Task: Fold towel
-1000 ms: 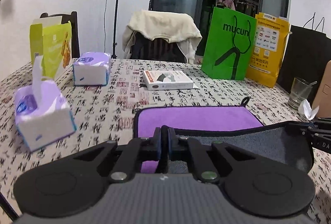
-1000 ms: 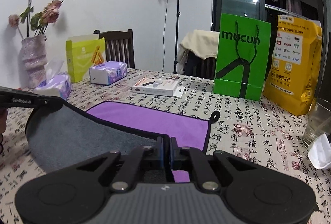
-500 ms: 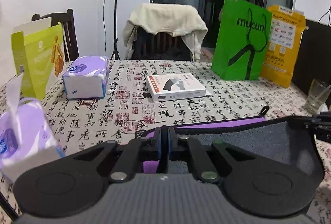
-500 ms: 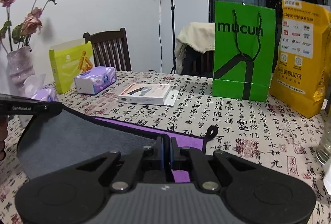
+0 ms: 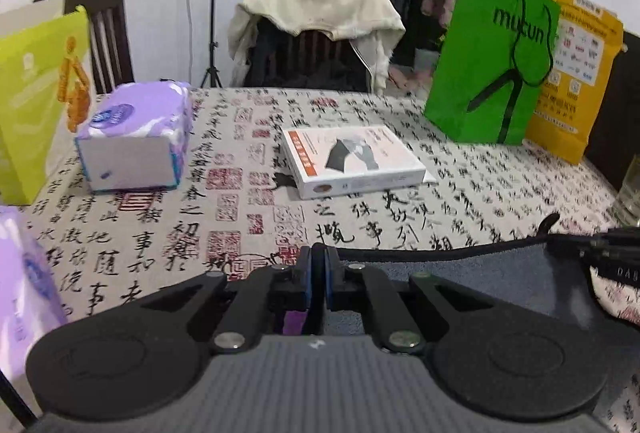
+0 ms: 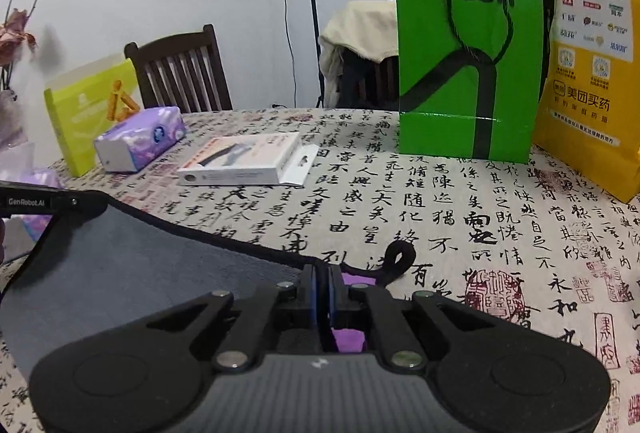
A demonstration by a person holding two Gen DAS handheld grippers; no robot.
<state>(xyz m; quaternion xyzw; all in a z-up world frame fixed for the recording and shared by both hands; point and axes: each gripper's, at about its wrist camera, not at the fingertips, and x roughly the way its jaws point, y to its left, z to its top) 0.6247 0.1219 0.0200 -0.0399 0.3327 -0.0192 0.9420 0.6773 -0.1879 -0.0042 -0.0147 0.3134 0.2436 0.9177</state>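
Note:
The towel [image 5: 492, 273] is grey on one side and purple on the other, with a black hem and a black hanging loop [image 6: 398, 259]. My left gripper [image 5: 319, 265] is shut on its left corner. My right gripper [image 6: 322, 275] is shut on its right corner beside the loop. The grey side [image 6: 132, 265] stretches between the two grippers and is folded forward over the purple side, of which only slivers show under the jaws. The right gripper's tip shows in the left wrist view [image 5: 612, 253], the left gripper's tip in the right wrist view [image 6: 48, 201].
On the calligraphy tablecloth [image 6: 440, 201] lie a white flat box [image 5: 352, 161], a purple tissue pack [image 5: 136, 141] and a second one [image 5: 24, 281] at near left. A green bag [image 6: 468, 49], a yellow bag [image 6: 592, 53], a lime box [image 5: 36, 101] and a glass [image 5: 632, 193] stand around.
Both grippers have carried the held towel edge forward across the table. The grey side now covers nearly all of the purple side that showed before.

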